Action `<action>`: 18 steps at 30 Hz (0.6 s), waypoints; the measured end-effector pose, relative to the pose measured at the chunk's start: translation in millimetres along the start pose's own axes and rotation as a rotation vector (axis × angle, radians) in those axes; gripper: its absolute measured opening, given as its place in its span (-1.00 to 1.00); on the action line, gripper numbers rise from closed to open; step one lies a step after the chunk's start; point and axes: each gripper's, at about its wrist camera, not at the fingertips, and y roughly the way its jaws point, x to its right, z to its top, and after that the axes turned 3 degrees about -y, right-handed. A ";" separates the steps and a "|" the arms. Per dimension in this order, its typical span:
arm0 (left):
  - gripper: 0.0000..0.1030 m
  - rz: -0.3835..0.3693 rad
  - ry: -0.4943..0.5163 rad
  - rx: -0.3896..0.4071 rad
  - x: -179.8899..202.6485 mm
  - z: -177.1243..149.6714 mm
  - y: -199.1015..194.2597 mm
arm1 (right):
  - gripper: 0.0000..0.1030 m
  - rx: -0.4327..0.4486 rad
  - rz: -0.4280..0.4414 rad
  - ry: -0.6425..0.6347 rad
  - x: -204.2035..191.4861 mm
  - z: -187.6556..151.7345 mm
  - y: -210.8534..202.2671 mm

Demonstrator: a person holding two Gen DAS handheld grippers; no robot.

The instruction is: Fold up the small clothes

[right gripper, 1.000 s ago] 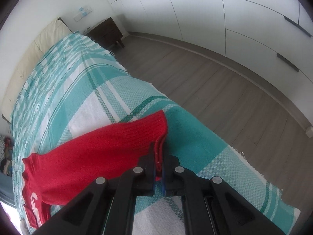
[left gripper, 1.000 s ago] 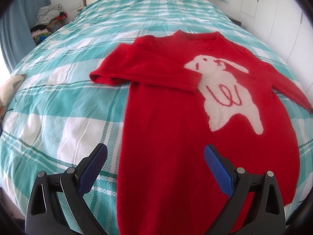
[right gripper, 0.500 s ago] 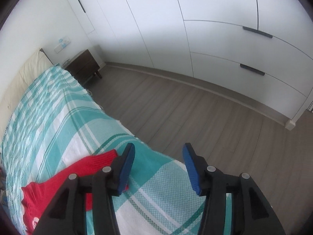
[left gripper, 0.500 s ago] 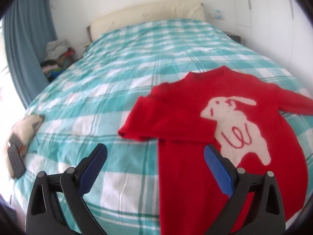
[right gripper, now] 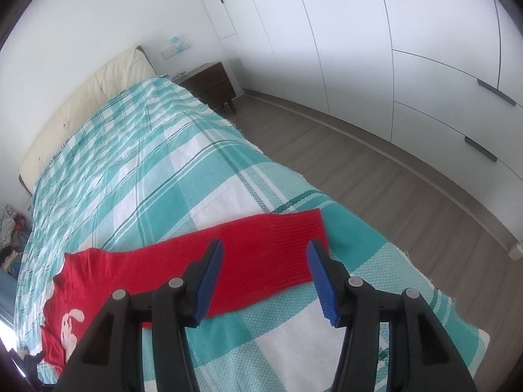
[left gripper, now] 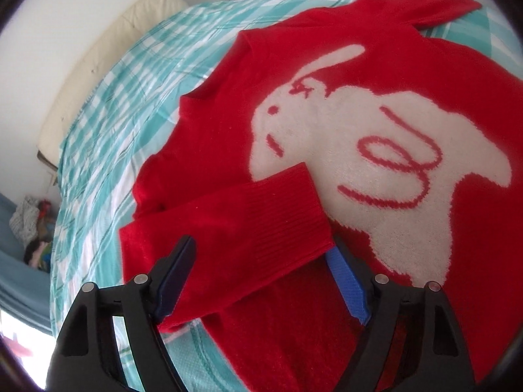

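Note:
A red sweater (left gripper: 228, 104) with a white rabbit (left gripper: 376, 137) lies flat on the bed. One sleeve (left gripper: 248, 228) is folded across its chest. My left gripper (left gripper: 264, 274) is open, low over that folded sleeve's cuff, with the cuff between its blue pads. In the right wrist view the other sleeve (right gripper: 261, 261) lies stretched out toward the bed's edge. My right gripper (right gripper: 264, 277) is open just above that sleeve near its cuff, holding nothing.
The bed has a teal and white checked cover (right gripper: 130, 163) and a cream headboard (right gripper: 81, 104). A dark nightstand (right gripper: 209, 81), wood floor (right gripper: 376, 176) and white wardrobes (right gripper: 425, 49) lie to the right. A pile of clothes (left gripper: 29, 228) sits past the bed's far side.
My right gripper opened and let go of the sleeve cuff, then came back low over the sleeve. My left gripper moved in close over the folded sleeve, staying open.

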 end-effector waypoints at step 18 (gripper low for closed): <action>-0.83 0.267 -1.352 0.068 -261.4 -175.1 -72.4 | 0.03 0.016 0.048 -0.013 -10.5 -1.1 -5.0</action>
